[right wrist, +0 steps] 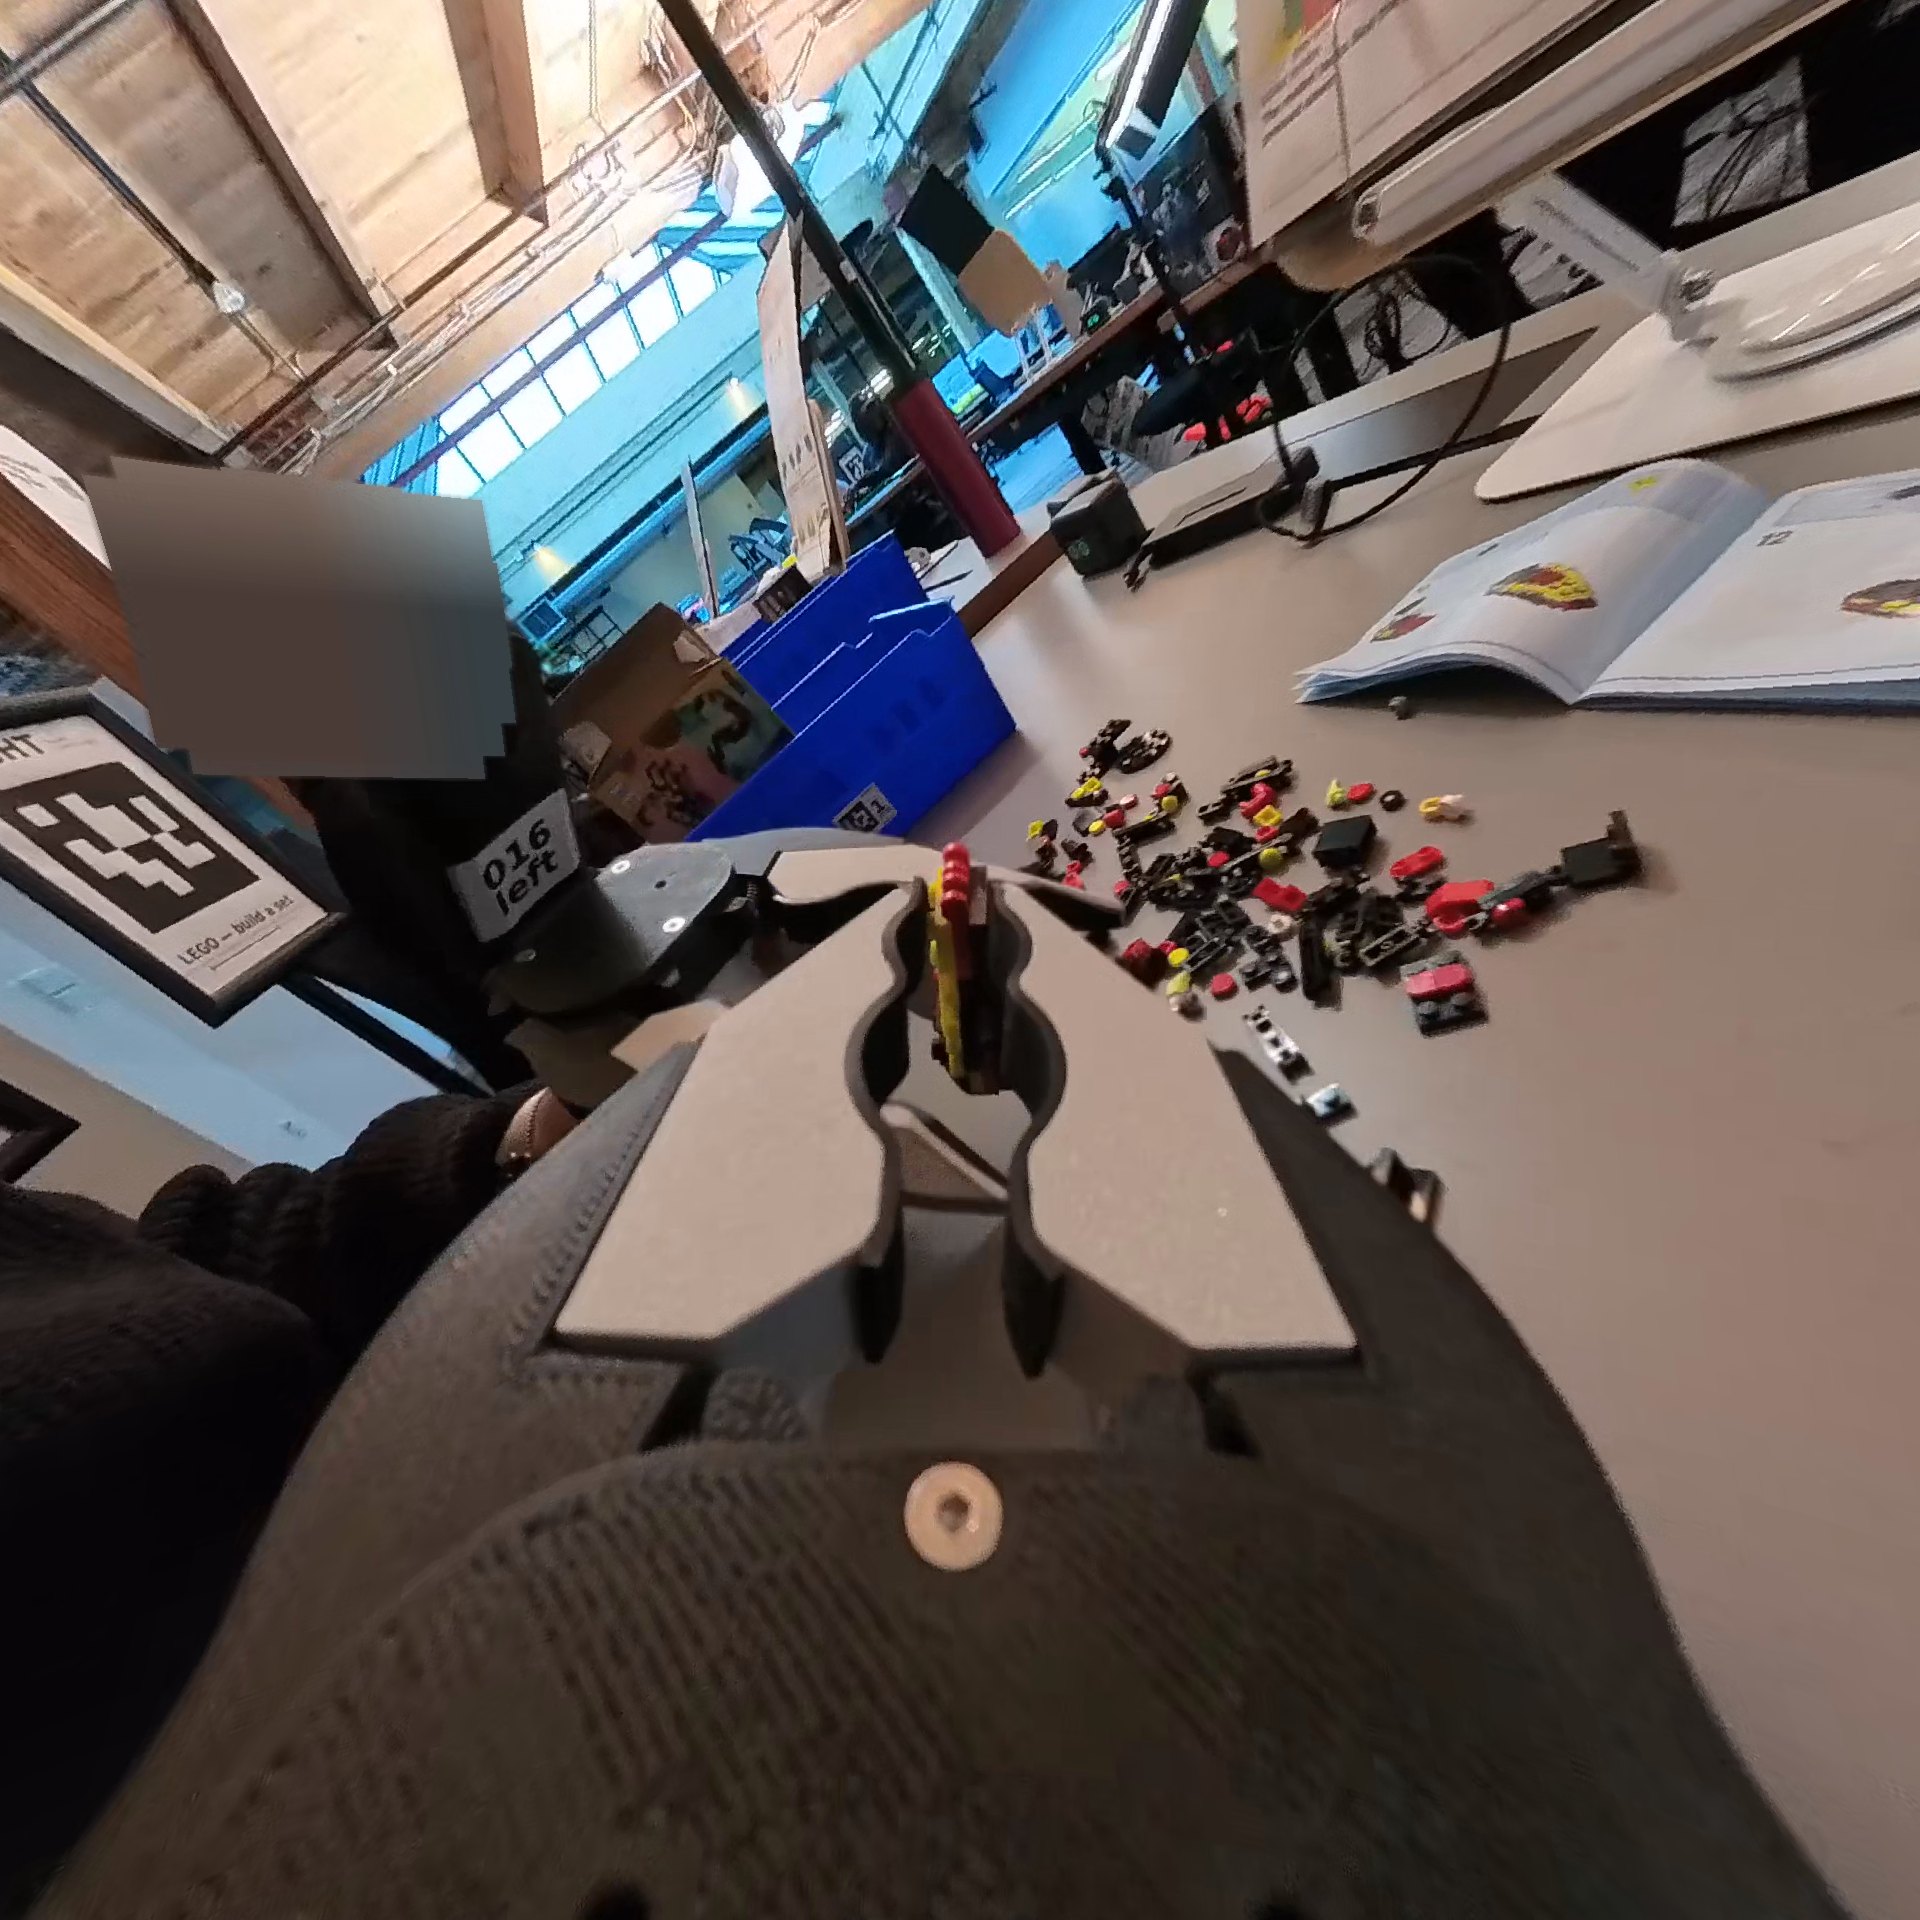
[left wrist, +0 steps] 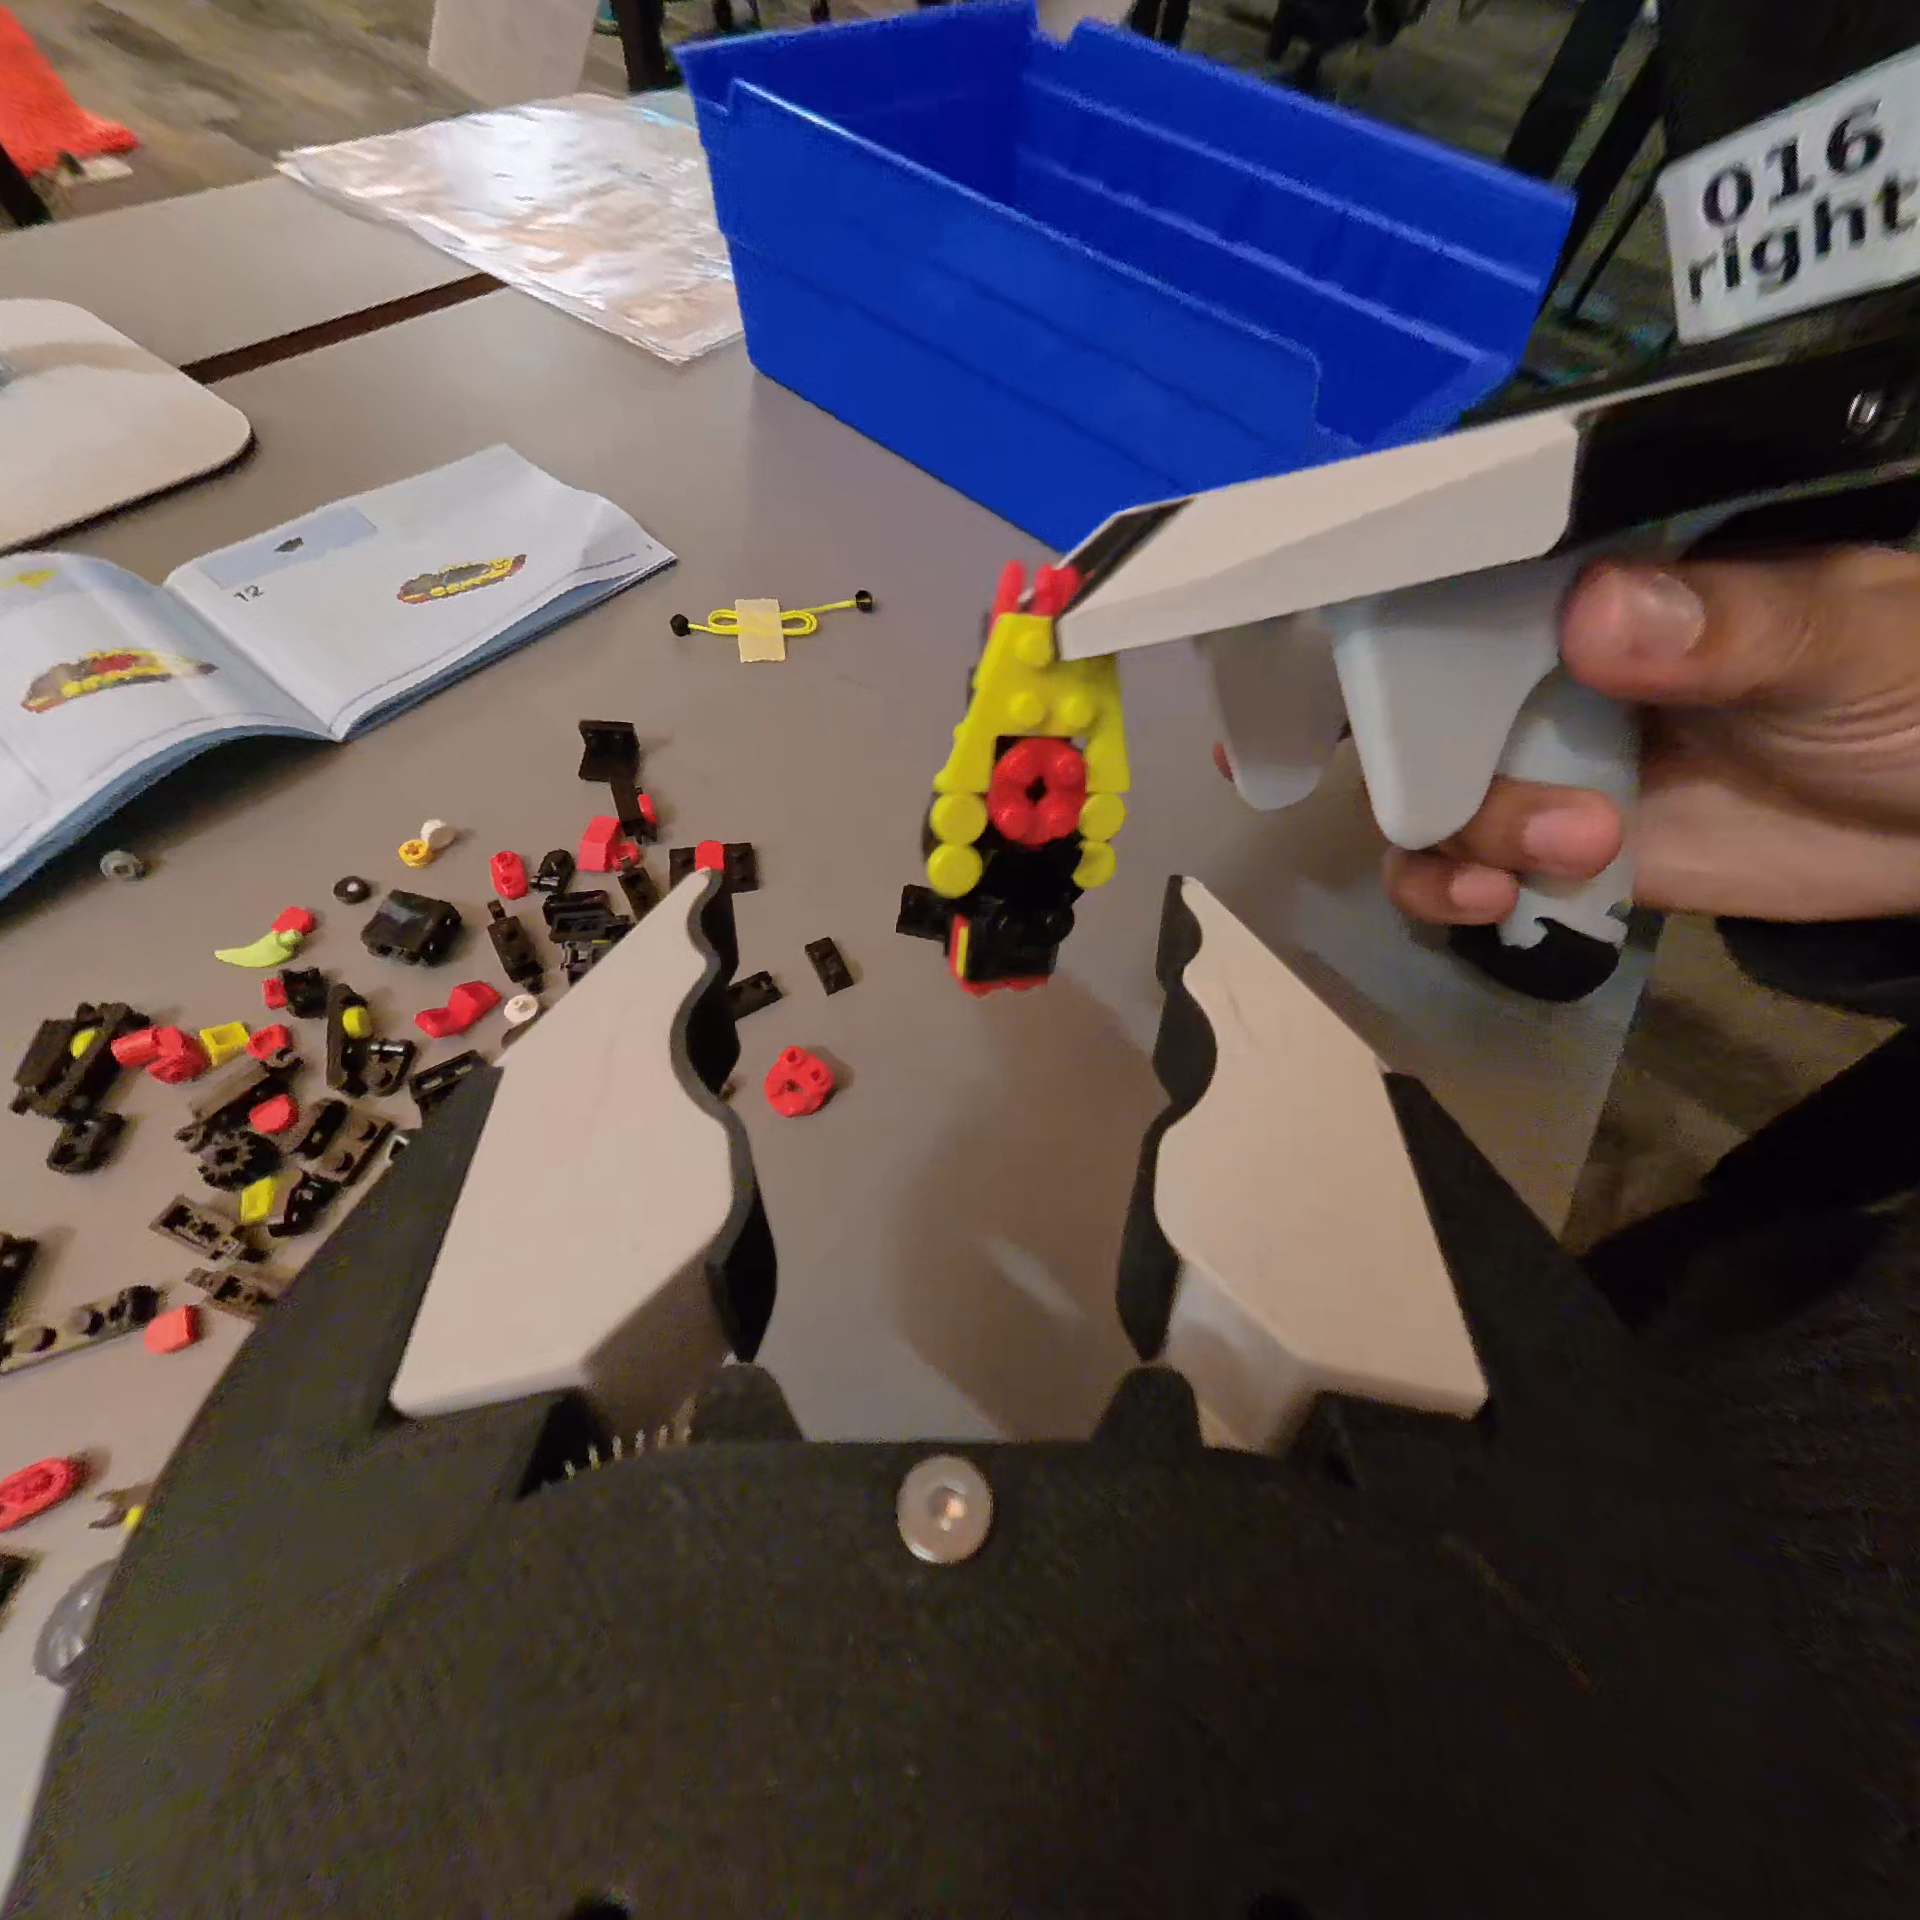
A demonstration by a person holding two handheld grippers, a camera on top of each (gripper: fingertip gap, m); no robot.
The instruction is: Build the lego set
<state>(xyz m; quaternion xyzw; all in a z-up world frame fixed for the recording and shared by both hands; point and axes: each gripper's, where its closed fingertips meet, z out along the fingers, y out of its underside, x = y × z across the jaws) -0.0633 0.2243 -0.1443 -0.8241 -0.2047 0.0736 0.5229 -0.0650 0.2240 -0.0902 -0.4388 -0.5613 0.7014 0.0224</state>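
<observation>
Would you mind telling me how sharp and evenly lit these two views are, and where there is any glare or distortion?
Left wrist view: the partly built model and loose bricks are sharp, glare whitens the foil sheet, and soft shadows fall on the table. Right wrist view: wide-angle bending tilts the room, the bright windows wash out, and the model in the right gripper looks slightly soft.

On the table (left wrist: 894, 436), loose bricks (left wrist: 312, 1039) lie left of the held model (left wrist: 1023, 800), the open booklet (left wrist: 312, 623) behind them, the bin (left wrist: 1091, 281) behind the model.
</observation>
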